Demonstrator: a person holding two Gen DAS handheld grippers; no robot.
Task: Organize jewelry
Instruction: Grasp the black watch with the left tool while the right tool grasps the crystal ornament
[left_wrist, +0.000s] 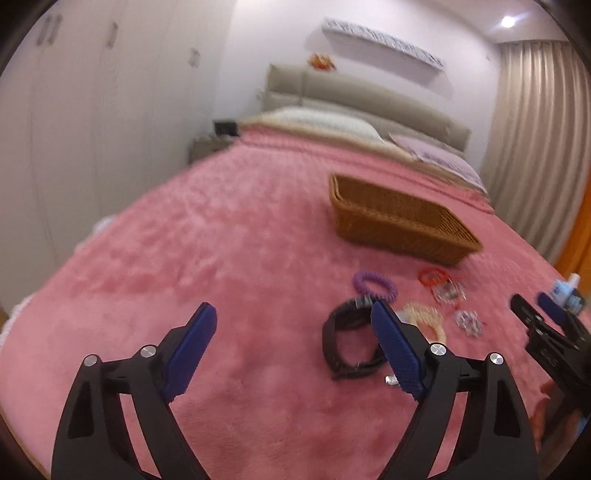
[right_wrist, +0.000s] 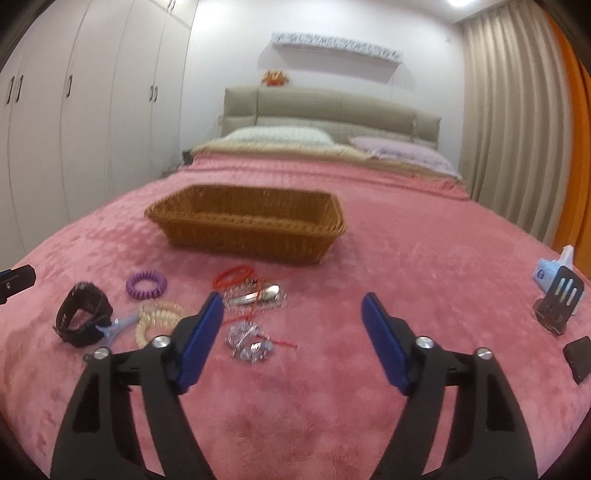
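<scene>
So both grippers are hovering low over the pink blanket (right_wrist: 406, 258) on the bed, and neither one is holding anything. The left gripper (left_wrist: 293, 347) is sitting with its blue pads spread wide, and the black watch (left_wrist: 349, 345) is lying just past its right pad, at about 1 o'clock from it. The right gripper (right_wrist: 291, 336) is spread wide too, with nothing but blanket between its pads.

The jewelry is all lying in a loose bunch in front of the wicker basket (right_wrist: 243, 225), at roughly 10 to 11 o'clock from the right gripper. Going around it: a purple coil hair tie (right_wrist: 146, 285), a red loop (right_wrist: 232, 276), a silver clip (right_wrist: 256, 295), a cream coil tie (right_wrist: 157, 317) touching a pale blue clip (right_wrist: 116, 326), and a sparkly silver piece (right_wrist: 249, 341) with a red thread, just beside the right gripper's left pad. Nothing is showing over the basket's rim, though I can't see its floor.

Over at 3 o'clock a small black stand (right_wrist: 559, 299) is standing near the bed's edge with a blue and white bottle (right_wrist: 550, 271) behind it.
</scene>
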